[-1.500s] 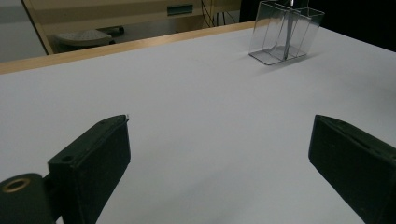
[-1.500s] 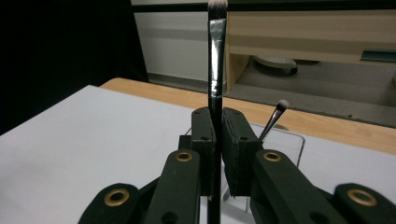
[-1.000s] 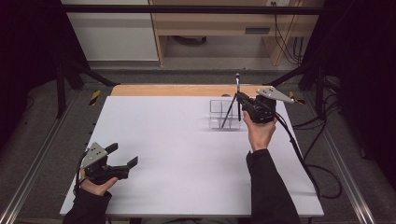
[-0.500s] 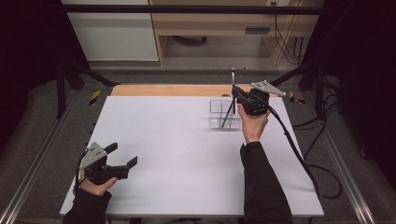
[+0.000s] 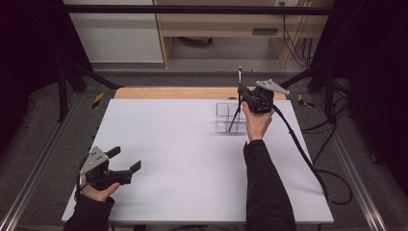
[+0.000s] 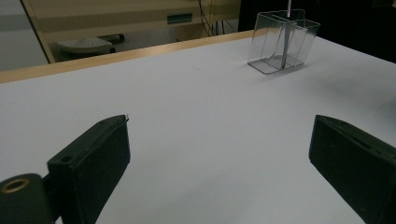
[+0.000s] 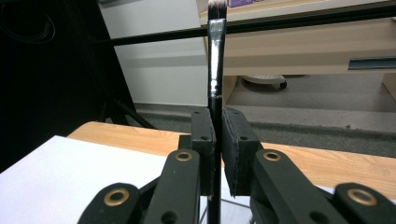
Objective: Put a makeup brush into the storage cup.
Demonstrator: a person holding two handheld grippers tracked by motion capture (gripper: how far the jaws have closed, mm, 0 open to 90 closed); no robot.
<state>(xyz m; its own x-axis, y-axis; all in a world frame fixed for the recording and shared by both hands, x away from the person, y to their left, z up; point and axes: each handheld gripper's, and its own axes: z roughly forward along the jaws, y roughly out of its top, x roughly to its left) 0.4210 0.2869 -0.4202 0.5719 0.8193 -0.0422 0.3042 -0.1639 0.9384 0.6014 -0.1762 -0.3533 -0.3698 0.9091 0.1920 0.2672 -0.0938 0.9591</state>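
Clear plastic organizer point(image 5: 226, 117) is receiving the unlabelled brush point(image 7: 215, 70) your right gripper point(image 7: 218, 140) is clamping, while your left gripper point(image 5: 126, 161) is resting wide open, well apart.

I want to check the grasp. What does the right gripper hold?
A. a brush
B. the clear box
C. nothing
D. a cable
A: in the right gripper view, the right gripper has its jaws shut on the brush, bristles up, its lower end in the clear box.
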